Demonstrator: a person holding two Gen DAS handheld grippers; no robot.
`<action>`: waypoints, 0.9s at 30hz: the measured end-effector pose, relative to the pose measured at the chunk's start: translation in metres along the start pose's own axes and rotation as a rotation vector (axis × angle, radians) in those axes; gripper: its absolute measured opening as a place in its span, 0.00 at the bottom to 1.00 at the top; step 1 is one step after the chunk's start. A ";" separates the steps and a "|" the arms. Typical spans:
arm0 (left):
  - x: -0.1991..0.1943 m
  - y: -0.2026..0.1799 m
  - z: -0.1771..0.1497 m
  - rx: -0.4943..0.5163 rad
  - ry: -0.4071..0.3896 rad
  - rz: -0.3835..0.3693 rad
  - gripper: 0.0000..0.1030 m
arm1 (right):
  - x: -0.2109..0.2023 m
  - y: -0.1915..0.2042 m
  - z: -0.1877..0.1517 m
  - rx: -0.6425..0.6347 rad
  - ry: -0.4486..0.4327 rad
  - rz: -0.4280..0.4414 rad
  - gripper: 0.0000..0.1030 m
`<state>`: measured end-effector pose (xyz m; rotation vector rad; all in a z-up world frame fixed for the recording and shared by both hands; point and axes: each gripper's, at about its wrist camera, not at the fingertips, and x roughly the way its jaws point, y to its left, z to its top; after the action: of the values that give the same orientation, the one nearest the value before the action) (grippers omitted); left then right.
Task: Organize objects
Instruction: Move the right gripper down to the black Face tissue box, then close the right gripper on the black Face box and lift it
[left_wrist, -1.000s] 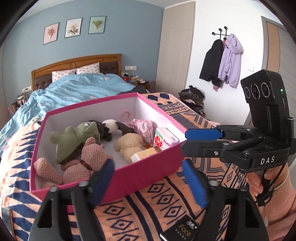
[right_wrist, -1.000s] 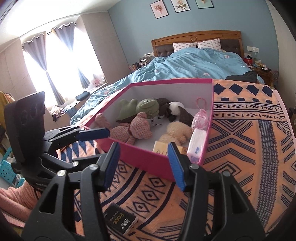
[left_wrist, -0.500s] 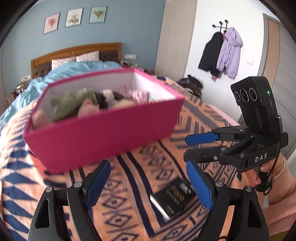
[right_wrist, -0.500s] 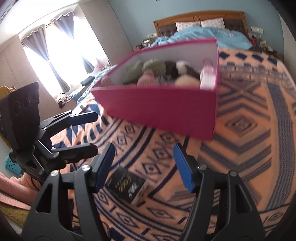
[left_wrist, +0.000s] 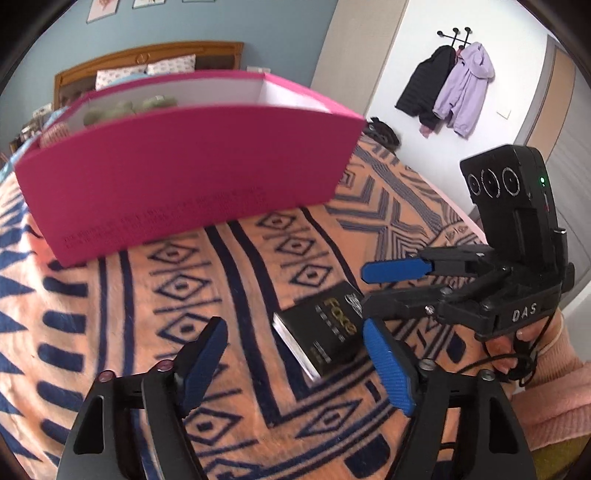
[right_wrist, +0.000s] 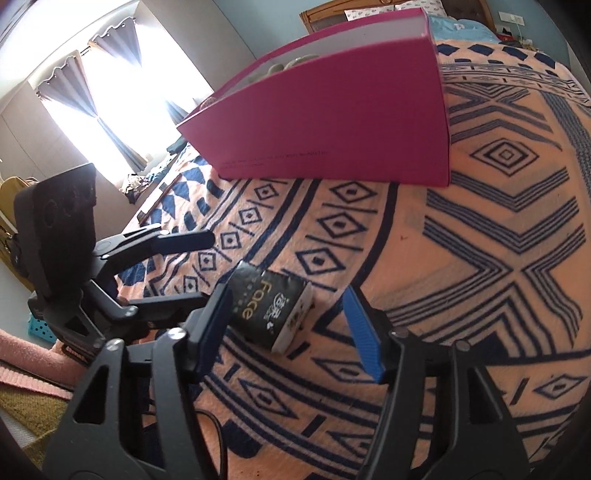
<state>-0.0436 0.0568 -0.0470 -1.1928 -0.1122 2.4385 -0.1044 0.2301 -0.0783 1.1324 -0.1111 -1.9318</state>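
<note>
I am bringing my right gripper (right_wrist: 286, 325) down around the black "Face" tissue pack (right_wrist: 271, 308), which is lying flat on the orange and navy patterned blanket (right_wrist: 480, 258), in front of and apart from the pink storage box (right_wrist: 332, 122) where the plush toys (left_wrist: 125, 109) are already sitting. Risks, as I judge them: the pack looks soft and is sitting off-centre between my right fingers, close against the left pad, so a closing stroke may be pushing it sideways or pinching only a corner; the yielding blanket may be letting the pack sink or a fold of fabric get caught in the grip; and my left gripper (left_wrist: 295, 365) is crowding the same pack (left_wrist: 325, 332) from the other side, so my two tools may be colliding. Right jaws: partly spread, having just been closing, the pack lying between them, the left pad at or very near its edge and the right pad clearly off it, nothing gripped. Left jaws: also partly spread and just closing, holding nothing, the pack lying just ahead of the right-hand pad
</note>
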 end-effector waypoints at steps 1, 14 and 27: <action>0.002 -0.001 -0.002 -0.001 0.012 -0.009 0.70 | 0.000 0.000 -0.001 0.002 0.003 0.002 0.56; 0.012 -0.003 -0.006 -0.024 0.077 -0.081 0.38 | 0.008 0.003 -0.003 0.007 0.028 0.016 0.29; 0.025 0.011 0.012 -0.081 0.072 -0.078 0.38 | 0.011 -0.012 0.013 0.072 -0.008 0.002 0.29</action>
<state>-0.0700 0.0577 -0.0604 -1.2848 -0.2344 2.3408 -0.1243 0.2259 -0.0834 1.1717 -0.1874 -1.9440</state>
